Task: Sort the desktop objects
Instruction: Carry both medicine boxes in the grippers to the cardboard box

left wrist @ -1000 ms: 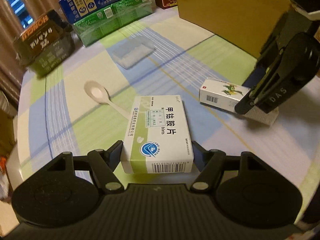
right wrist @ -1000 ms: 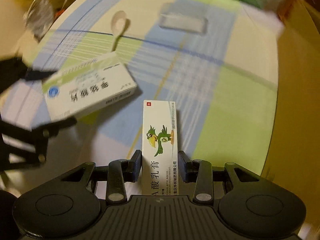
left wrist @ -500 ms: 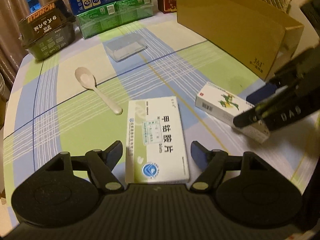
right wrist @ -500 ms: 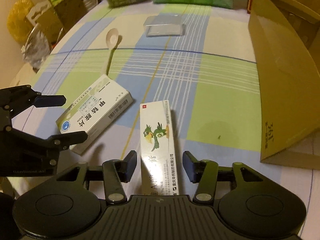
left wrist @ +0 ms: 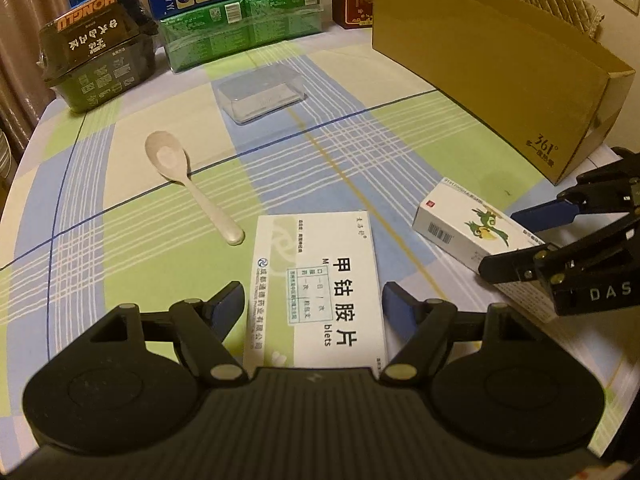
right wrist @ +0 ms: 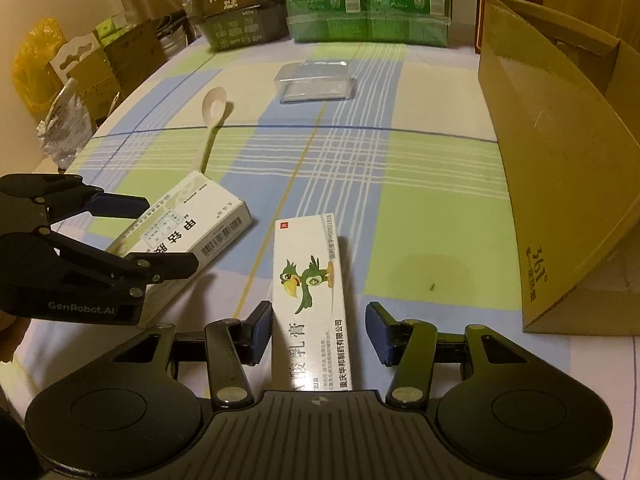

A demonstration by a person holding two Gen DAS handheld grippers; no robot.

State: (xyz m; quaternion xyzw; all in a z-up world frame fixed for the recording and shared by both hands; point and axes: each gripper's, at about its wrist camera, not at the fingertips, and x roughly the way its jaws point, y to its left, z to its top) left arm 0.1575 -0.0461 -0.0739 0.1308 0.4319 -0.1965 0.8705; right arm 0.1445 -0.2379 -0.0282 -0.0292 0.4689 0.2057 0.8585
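A flat white-and-green medicine box (left wrist: 320, 288) lies on the checked tablecloth between the open fingers of my left gripper (left wrist: 314, 308); it also shows in the right wrist view (right wrist: 192, 228). A long white box with a green bird (right wrist: 310, 296) lies on the cloth between the open fingers of my right gripper (right wrist: 318, 332); it also shows in the left wrist view (left wrist: 468, 228). Neither box is gripped. A white spoon (left wrist: 180, 176) and a clear plastic case (left wrist: 260, 94) lie farther back.
A large open cardboard box (left wrist: 500, 64) stands at the right. Green and blue cartons (left wrist: 240, 12) and a dark HONGLU pack (left wrist: 96, 44) line the far edge. The table's left edge curves away, with bags (right wrist: 40, 64) beyond it.
Both grippers have opened and let go of their boxes, which now lie flat on the cloth. Both have drawn back a little, and the motion blur has gone.
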